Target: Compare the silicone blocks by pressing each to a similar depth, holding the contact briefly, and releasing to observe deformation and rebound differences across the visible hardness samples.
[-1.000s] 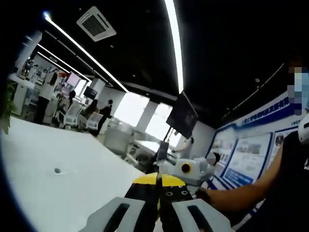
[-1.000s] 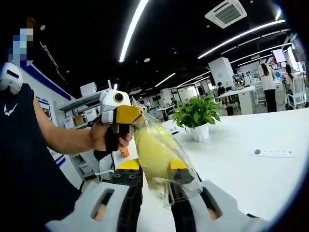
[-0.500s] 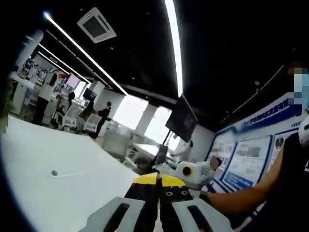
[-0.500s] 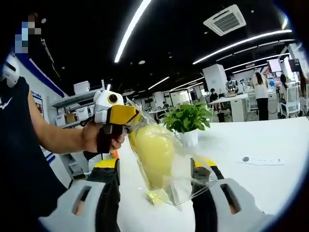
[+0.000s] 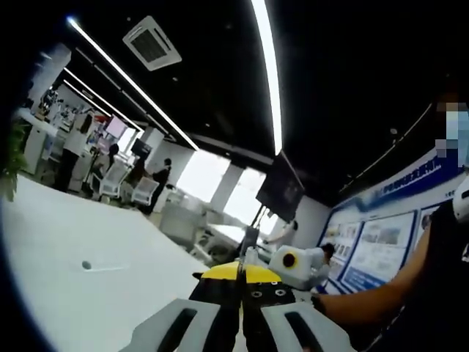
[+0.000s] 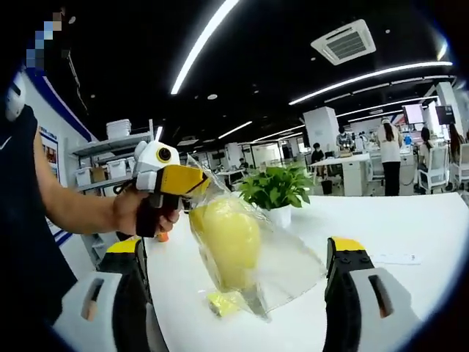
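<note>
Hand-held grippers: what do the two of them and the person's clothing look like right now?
The left hand-held gripper has a white body and a yellow front. Black jaws with yellow tips on pale grey slotted mounts belong to the right hand-held gripper; the left view shows the same black jaws, yellow cap and grey mounts. The person wears a dark short-sleeved top with white marks.

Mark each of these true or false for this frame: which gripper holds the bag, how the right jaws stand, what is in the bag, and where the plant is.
1. The left gripper holds the clear bag by its top. True.
2. The right gripper is clamped on the bag. False: its jaws stand wide apart on either side of it.
3. A yellow block is inside the bag. True.
4. The potted plant lies tipped over on the table. False: it stands upright.
5. In the left gripper view the left jaws are shut. True.
</note>
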Action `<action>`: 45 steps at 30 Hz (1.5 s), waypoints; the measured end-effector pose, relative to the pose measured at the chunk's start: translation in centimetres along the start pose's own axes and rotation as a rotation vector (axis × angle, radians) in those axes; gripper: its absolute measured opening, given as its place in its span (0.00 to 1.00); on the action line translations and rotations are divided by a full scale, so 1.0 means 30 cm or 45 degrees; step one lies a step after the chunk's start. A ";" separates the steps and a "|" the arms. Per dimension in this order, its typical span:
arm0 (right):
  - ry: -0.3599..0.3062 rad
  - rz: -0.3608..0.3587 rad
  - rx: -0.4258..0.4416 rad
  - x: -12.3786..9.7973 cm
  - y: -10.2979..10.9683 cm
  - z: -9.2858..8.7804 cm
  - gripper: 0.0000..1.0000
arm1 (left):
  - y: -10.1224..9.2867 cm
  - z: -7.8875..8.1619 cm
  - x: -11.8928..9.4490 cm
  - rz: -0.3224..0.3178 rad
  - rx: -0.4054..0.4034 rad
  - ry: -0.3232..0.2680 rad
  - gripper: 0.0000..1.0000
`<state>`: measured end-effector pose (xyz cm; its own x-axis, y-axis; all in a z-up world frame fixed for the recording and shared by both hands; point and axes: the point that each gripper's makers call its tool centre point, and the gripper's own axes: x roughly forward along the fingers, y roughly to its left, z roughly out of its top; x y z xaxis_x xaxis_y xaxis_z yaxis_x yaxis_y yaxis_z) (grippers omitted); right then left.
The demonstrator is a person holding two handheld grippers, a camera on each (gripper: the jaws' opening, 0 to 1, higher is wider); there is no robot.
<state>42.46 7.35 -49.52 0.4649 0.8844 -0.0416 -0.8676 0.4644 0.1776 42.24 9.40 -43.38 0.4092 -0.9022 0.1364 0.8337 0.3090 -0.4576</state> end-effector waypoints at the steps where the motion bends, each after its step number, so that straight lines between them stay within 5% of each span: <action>1: -0.002 -0.014 -0.008 -0.004 -0.013 0.004 0.96 | -0.001 0.004 -0.002 0.009 0.007 -0.004 0.00; 19: -0.028 -0.271 -0.093 -0.188 -0.158 0.003 0.96 | 0.030 -0.001 0.027 0.026 -0.001 -0.008 0.00; 28: 0.045 -0.374 -0.092 -0.301 -0.236 -0.111 0.96 | 0.087 -0.017 0.058 0.078 -0.018 -0.013 0.00; 45: 0.123 -0.490 -0.085 -0.415 -0.247 -0.270 0.96 | 0.118 -0.072 0.105 0.100 -0.082 -0.018 0.00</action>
<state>41.67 -6.71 -58.28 0.7421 0.6442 -0.1853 -0.6445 0.7617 0.0671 45.68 7.00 -46.45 0.4781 -0.8714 0.1099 0.7735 0.3585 -0.5227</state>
